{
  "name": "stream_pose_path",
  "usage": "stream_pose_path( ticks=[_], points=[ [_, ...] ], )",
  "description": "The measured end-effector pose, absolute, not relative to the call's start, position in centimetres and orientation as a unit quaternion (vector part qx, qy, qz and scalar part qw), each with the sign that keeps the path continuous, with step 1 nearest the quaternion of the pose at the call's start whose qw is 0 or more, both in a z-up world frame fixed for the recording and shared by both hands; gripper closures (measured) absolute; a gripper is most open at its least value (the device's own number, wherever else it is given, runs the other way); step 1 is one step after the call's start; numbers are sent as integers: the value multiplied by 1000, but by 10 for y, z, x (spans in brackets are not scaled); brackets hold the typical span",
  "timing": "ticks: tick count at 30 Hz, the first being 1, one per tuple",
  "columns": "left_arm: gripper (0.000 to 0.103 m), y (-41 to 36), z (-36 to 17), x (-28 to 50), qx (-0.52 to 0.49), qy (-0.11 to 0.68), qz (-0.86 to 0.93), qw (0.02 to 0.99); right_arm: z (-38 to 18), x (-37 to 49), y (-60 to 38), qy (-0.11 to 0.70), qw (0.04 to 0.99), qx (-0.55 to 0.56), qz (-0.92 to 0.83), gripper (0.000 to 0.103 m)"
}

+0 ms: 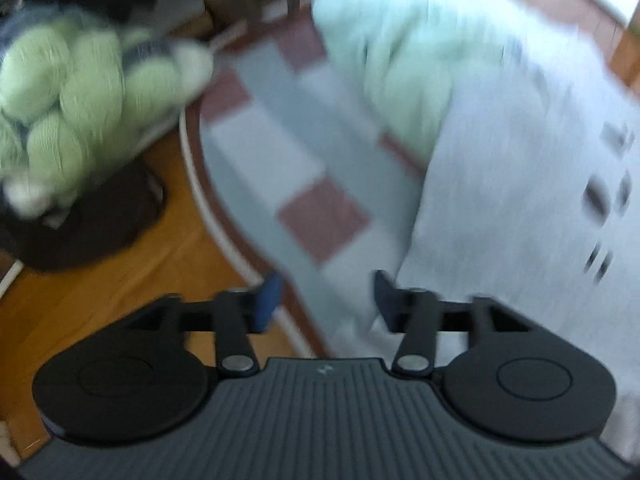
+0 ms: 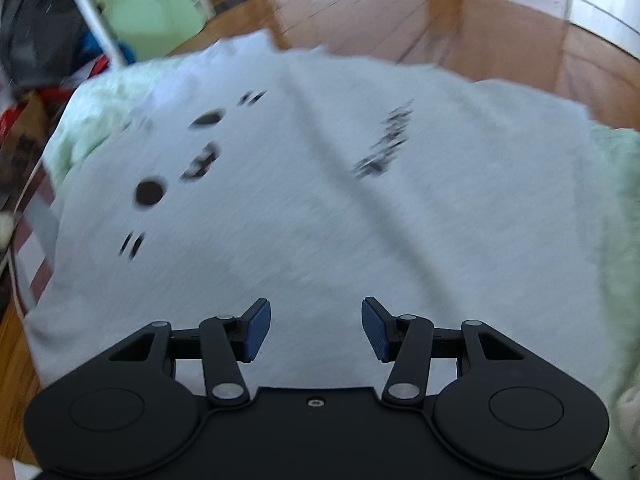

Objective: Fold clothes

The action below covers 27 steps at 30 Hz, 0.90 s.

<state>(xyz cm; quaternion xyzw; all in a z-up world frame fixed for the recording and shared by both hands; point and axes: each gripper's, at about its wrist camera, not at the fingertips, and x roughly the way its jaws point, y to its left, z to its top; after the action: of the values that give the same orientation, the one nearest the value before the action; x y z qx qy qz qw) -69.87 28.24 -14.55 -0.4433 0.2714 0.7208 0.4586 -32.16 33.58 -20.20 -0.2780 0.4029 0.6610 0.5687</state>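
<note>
- White T-shirt (image 2: 320,208): spread flat, printed side up, over a pale green garment (image 2: 616,208) whose edges show beyond it on both sides; both lie on a checked rug (image 1: 280,160) on the wooden floor (image 2: 400,12). A long crease runs lengthwise through the shirt, to the right of the dark face print (image 2: 180,160)
- Left gripper (image 1: 324,300): jaws apart, nothing between them; it hangs above the rug's near edge, just beside the shirt's left edge
- Right gripper (image 2: 316,330): jaws apart and empty, hovering over the shirt's near part, with no cloth pinched
- Handling, as judged: thin knit cloth, light and limp; it will sag and drag rather than hold a shape, and may carry the green layer with it if the pinch goes too deep
- Hold points, as judged: the shirt's near corners or side hems, top layer only, one per gripper, so that a fold falls straight
- Beside the rug: a bag of pale green yarn balls (image 1: 72,92) on the floor; both views are blurred
</note>
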Motion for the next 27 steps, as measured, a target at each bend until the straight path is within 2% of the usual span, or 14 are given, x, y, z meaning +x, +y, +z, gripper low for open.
stream_pose_path(
  ticks=[5,8,11,14,16,20,24,27],
  points=[
    [47,337,-118,-682,-442,205,662,569,-184,-250,364,430,594,-206,648,47],
    [37,386,-116,-640,-398,214,630,631,-178,-206,392,434,619,-183,628,47],
    [36,438,-128,-600,-378,241,592,670,-178,-167,427,410,654,-203,603,47],
    [36,489,-149,-585,-433,221,545,683,-184,-121,461,420,670,-195,580,47],
    [36,513,-161,-594,-476,178,538,672,-194,-94,480,443,679,-185,555,47],
    [36,520,-169,-585,-441,200,568,666,-218,-56,504,482,695,-175,504,47],
    [34,518,-168,-594,-407,221,582,668,-235,-34,520,482,718,-195,463,46],
    [34,523,-175,-611,-420,221,583,659,-244,-15,526,495,724,-175,448,46]
  ],
)
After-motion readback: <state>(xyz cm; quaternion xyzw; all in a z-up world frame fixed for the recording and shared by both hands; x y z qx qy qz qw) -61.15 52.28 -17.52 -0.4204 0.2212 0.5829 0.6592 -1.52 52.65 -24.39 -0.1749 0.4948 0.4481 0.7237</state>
